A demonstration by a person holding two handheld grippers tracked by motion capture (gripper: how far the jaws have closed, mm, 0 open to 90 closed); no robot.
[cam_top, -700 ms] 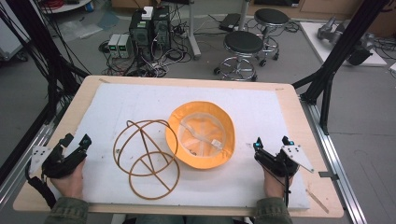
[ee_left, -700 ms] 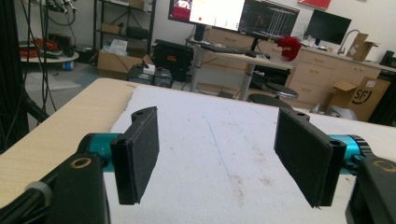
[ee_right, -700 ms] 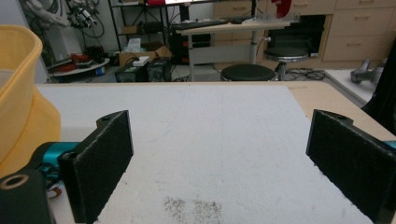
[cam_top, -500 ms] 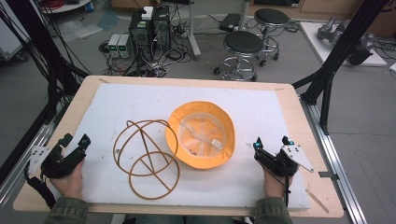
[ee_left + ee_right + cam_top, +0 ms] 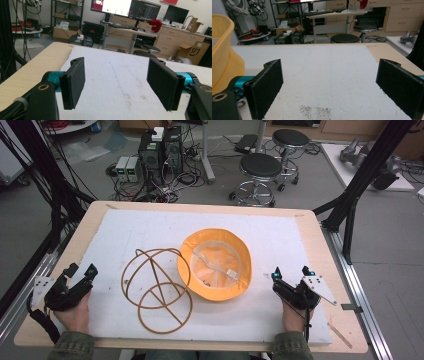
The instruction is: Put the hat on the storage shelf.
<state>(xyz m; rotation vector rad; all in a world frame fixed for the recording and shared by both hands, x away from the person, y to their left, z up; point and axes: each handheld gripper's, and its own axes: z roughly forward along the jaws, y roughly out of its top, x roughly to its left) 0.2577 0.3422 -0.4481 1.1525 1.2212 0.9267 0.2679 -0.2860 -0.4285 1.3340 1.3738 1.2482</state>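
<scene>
A: Item one, largest: table [image 5: 320, 227], light wood, topped with a white mat [image 5: 150, 227] that bears grey smudges near the grippers.

B: Item two?

A: Bucket hat [image 5: 216, 264], orange-yellow, at the middle of the mat. It lies upside down, opening facing up, crown against the mat. Pale lining shows inside, with a small white label on it. The brim outline is slightly oval, its longer axis running from near edge to far edge of the table.

B: Item three?

A: Wire frame [image 5: 157, 285], thin brown hoops crossed into a dome shape, just left of the hat, its right hoops touching or overlapping the brim. A flat ring with a cross-bar sits at its near side.

B: The grippers?

A: Left gripper [image 5: 81, 271], at the near left corner of the mat, jaws spread wide, nothing between them; bare mat lies ahead in the left gripper view. Right gripper [image 5: 290, 272], near right, well apart from the hat, jaws likewise released and empty; the hat's brim shows at the left edge of the right gripper view.
</scene>
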